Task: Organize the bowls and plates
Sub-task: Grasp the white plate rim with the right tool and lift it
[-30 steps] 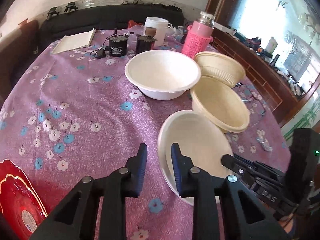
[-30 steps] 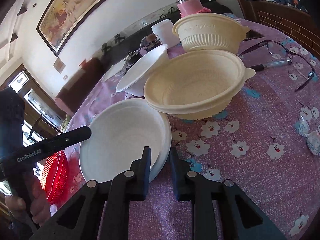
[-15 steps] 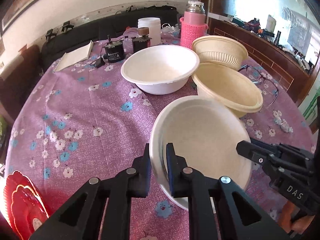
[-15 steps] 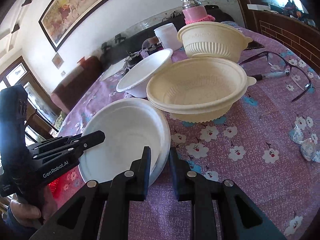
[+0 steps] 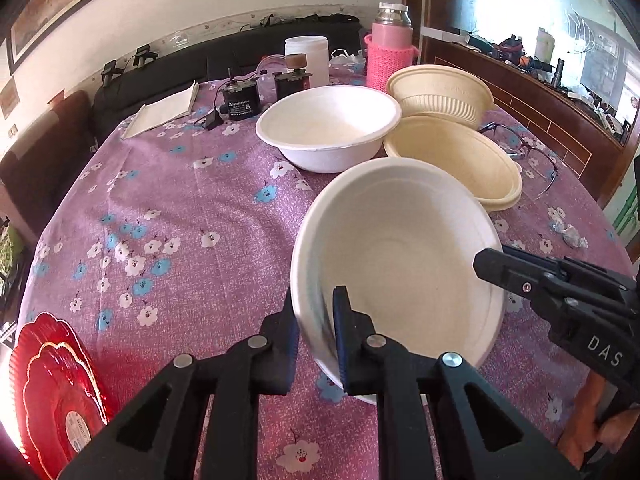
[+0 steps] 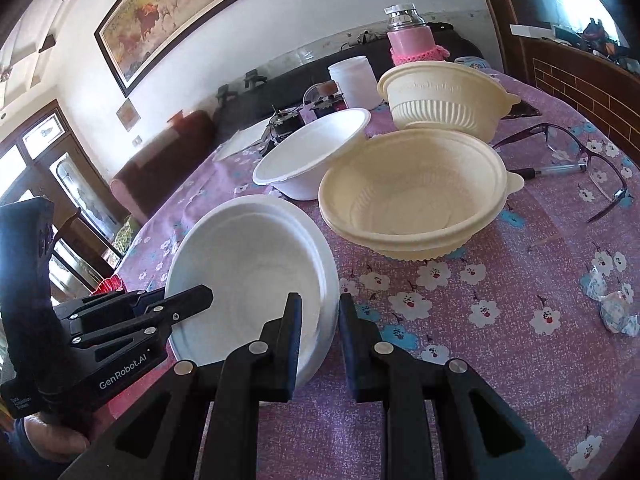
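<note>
Purple floral tablecloth (image 5: pixel 208 240) — bowls (image 5: pixel 328 132), red plates (image 5: pixel 60 392), glasses (image 6: pixel 580 160), flask (image 5: pixel 390 52).

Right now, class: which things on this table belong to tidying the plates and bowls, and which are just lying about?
Job: nested white bowls, white bowl, cream bowls, ribbed cream bowl, red plates.
Lying about: pink flask, glasses, pen, notebook, white jar.

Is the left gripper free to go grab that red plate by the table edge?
Probably not yet: the left gripper is shut on the white bowl's rim. The red plate itself lies unobstructed.
</note>
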`<action>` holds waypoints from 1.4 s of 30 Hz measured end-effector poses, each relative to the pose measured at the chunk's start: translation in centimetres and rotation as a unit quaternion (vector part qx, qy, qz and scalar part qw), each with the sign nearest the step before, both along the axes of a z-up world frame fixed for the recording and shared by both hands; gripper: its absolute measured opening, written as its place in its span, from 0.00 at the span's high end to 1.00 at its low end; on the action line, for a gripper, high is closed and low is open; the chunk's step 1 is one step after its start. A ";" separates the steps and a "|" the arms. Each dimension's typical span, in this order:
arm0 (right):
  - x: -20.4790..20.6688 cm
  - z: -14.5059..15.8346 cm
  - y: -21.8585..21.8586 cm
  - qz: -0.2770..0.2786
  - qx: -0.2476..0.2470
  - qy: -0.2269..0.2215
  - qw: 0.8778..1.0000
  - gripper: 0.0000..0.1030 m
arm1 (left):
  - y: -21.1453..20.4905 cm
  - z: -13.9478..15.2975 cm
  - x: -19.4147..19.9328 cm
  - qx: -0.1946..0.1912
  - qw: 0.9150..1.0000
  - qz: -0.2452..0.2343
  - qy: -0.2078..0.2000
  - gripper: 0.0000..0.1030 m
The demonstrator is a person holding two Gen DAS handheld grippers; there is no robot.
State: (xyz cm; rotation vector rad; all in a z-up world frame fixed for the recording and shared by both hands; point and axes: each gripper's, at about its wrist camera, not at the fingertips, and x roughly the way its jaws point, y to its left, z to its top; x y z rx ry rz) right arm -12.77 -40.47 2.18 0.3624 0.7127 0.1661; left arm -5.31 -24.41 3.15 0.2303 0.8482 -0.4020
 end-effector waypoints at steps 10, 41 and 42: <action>0.1 0.0 0.2 0.002 -0.007 -0.005 1.000 0.81 | 0.1 0.1 -0.4 -0.003 1.000 0.000 -0.002 0.86; -1.0 0.8 1.8 0.027 -0.008 -0.022 0.999 0.81 | 2.5 0.9 -2.3 -0.020 1.000 0.008 -0.011 0.82; -1.1 0.9 1.8 0.027 -0.003 -0.021 0.999 0.81 | 2.6 0.9 -2.3 -0.021 1.000 0.008 -0.011 0.82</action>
